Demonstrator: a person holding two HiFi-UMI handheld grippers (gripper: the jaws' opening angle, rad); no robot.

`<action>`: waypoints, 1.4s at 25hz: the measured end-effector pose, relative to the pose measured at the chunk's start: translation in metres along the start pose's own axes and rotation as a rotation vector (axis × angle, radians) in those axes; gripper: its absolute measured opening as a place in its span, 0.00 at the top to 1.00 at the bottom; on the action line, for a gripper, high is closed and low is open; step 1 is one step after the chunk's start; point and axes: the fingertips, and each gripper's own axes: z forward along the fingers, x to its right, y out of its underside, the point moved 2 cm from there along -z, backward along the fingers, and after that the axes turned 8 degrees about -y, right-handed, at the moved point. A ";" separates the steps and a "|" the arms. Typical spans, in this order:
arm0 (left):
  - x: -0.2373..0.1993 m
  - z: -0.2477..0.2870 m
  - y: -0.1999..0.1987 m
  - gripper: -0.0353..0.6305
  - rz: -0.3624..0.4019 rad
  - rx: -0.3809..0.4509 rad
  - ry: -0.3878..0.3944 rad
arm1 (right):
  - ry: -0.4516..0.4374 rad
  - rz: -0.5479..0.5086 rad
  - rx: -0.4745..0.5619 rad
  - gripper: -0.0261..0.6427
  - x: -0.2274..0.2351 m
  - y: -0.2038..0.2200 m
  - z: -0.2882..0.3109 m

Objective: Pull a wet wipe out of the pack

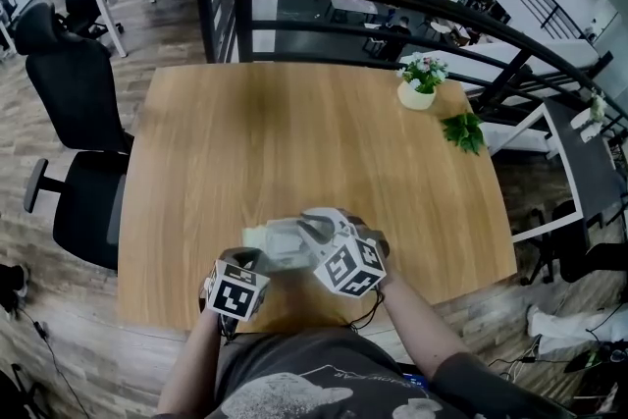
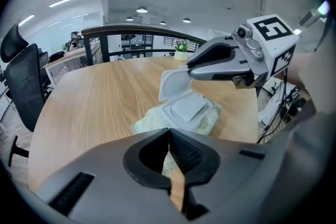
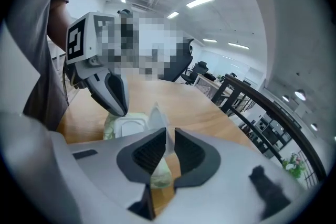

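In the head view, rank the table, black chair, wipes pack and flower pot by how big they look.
1. table
2. black chair
3 and 4. wipes pack and flower pot look about alike. The pack is partly hidden and nearer the camera, so I won't rank them.

Head view: we make out little of the pack (image 1: pixel 265 236), the right gripper (image 1: pixel 306 229) covering most of it (some blur there too). Right gripper view: the wet wipe (image 3: pixel 157 119) drops out of sight between the jaws. In its own view the left gripper (image 2: pixel 169 136) hides the pack's near end.
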 end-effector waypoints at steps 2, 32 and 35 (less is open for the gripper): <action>-0.002 -0.001 -0.002 0.93 -0.004 0.004 -0.006 | 0.017 0.037 -0.003 0.90 0.007 0.003 0.004; 0.056 0.001 -0.048 0.65 0.185 0.141 -0.123 | 0.092 0.308 0.078 0.87 0.006 0.060 -0.046; 0.055 0.006 -0.052 0.65 0.185 0.140 -0.229 | 0.085 0.306 0.077 0.87 -0.003 0.065 -0.056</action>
